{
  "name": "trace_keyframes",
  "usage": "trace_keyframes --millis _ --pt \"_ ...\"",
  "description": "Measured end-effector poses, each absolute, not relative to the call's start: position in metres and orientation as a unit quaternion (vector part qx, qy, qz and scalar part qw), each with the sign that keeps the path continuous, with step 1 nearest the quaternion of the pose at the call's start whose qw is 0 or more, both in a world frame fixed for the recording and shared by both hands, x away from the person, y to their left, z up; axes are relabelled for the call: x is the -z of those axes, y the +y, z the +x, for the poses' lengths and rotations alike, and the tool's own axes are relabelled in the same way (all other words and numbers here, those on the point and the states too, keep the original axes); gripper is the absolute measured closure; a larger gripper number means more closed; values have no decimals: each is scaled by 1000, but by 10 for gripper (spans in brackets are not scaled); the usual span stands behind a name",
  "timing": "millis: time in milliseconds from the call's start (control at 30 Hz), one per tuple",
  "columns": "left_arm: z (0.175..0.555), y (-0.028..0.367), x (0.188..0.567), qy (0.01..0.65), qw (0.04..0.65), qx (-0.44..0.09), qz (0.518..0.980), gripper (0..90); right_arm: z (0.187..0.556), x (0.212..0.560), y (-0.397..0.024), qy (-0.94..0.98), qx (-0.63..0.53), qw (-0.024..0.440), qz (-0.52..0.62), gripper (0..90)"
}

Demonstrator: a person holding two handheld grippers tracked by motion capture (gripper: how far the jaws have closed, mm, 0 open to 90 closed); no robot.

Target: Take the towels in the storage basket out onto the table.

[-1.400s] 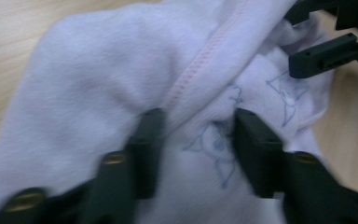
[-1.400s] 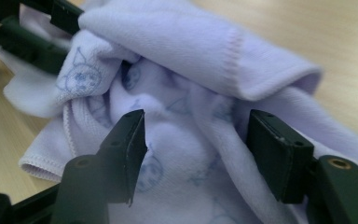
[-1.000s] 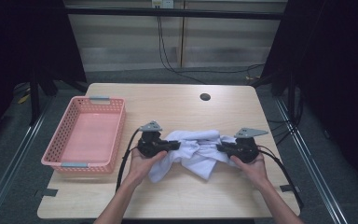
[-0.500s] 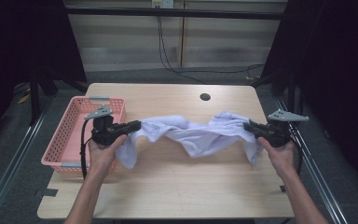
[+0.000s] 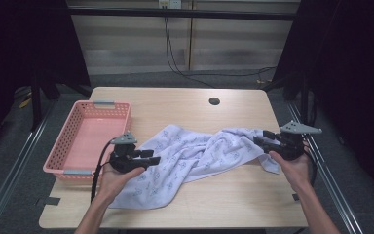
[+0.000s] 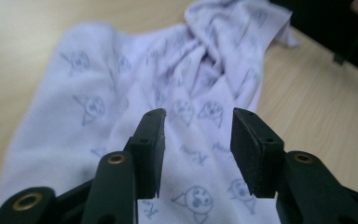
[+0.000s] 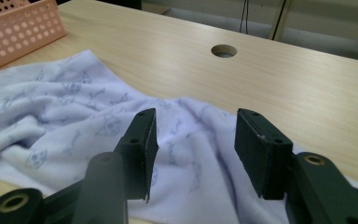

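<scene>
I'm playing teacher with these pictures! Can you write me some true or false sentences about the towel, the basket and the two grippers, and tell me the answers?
1. The white towel lies spread on the wooden table. True.
2. The pink basket is full of towels. False: nothing lies in it.
3. The left gripper is clamped on the towel. False: its jaws stand apart above the cloth and have just been opening.
4. The right gripper has open jaws with nothing pinched. True.
5. The basket stands at the right edge of the table. False: it stands at the left.
</scene>
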State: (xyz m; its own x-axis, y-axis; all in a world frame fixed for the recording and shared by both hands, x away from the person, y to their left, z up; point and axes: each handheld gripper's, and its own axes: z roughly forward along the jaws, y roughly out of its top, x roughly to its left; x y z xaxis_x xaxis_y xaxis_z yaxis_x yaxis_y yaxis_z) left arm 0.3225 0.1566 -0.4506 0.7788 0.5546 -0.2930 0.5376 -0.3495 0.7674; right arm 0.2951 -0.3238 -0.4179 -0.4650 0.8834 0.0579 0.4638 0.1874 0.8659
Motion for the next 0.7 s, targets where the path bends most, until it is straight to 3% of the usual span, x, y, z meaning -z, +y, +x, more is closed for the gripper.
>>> trace_keyframes --millis 167,400,700 --pt "328 144 482 326 405 3 854 544 272 435 -333 732 -447 224 462 457" --pt "320 136 498 313 379 5 871 856 240 453 -338 740 -438 207 466 452" --pt "292 90 499 277 386 44 879 869 212 469 -312 760 -440 161 450 462"
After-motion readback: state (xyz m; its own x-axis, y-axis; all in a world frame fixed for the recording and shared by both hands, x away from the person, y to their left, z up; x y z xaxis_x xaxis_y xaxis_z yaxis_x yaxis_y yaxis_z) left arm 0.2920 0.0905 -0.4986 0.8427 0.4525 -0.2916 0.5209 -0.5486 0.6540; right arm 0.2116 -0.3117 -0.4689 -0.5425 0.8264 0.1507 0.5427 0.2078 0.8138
